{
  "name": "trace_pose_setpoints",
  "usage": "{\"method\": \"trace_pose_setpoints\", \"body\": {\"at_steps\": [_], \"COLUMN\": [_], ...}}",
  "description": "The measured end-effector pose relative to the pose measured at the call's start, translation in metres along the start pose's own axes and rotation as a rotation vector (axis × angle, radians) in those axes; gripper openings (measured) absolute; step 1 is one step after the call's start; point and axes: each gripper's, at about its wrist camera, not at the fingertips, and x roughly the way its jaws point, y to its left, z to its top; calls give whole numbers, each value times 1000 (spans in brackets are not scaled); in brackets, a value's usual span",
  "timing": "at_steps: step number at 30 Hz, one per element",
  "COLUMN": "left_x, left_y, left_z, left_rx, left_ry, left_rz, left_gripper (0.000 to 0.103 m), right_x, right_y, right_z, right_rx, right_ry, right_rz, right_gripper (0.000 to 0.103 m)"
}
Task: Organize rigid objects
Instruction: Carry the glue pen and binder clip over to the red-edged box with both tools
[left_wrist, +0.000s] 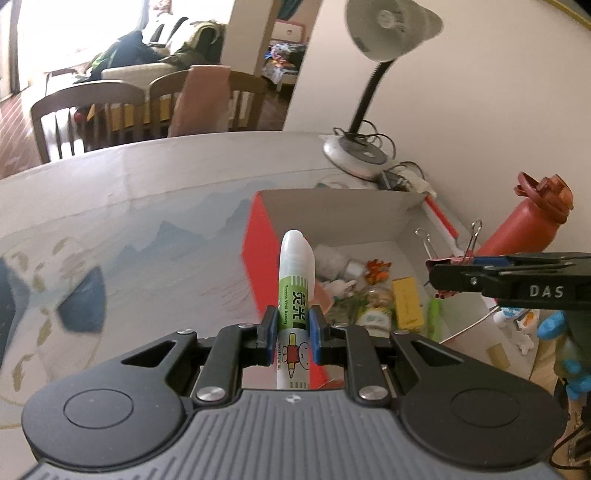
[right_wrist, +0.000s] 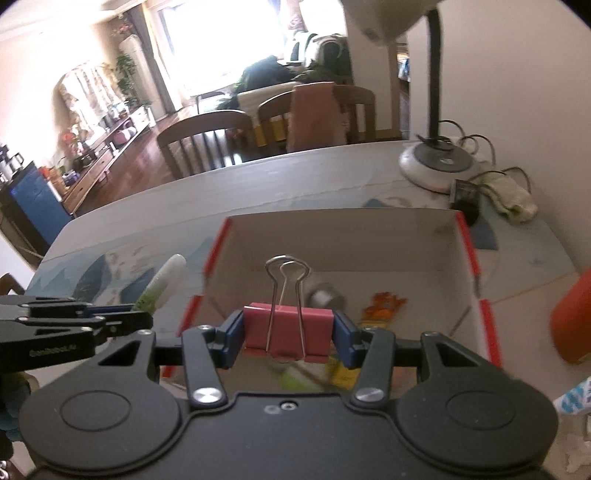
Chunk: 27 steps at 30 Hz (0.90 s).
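My left gripper (left_wrist: 292, 330) is shut on a white marker with a green label (left_wrist: 294, 291), held upright in front of the red-sided cardboard box (left_wrist: 258, 236). The right gripper (right_wrist: 289, 334) is shut on a pink binder clip (right_wrist: 286, 328) with its wire handles standing up, just above the box's near rim (right_wrist: 467, 236). In the left wrist view the right gripper (left_wrist: 439, 275) reaches in from the right with the clip (left_wrist: 445, 263) over the box. In the right wrist view the left gripper (right_wrist: 144, 314) and marker (right_wrist: 164, 282) sit at the left. Inside the box lie several small items (left_wrist: 373, 295).
A desk lamp (left_wrist: 384, 33) stands on its round base (right_wrist: 437, 162) at the table's far right corner, with cables and a cloth (right_wrist: 511, 197) beside it. A red water bottle (left_wrist: 524, 225) stands right of the box. Wooden chairs (right_wrist: 207, 140) line the table's far edge.
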Motion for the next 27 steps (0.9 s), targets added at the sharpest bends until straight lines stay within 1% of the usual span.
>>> {"method": "trace_pose_setpoints", "body": {"at_steps": [6,10,16,18,23,27], "left_x": [23,45,79,89,109,121], "left_y": [-30,-48,-70,-76,-88,-90], "left_z": [15,21,23,23,26,27], "left_rx": [48,62,117,124,153,160], "left_ry": [25,56,101,113,125,146], "left_rz": [-23,-36,-24,-16,6,17], "left_gripper": [17,17,17,17,17,17], "right_x": [2,10,31,42,66,83], "right_y": [-31,-50,-71,-74,-77,-73], "right_z": [-1,0,7,10,14,13], "right_rx": [21,40,57,54,30,-5], "right_ry": [-2,4,30,52,79,105], "right_rz": [-24,-40,-57,-45,-70,-82], "right_gripper": [49,49,50,49,49,49]}}
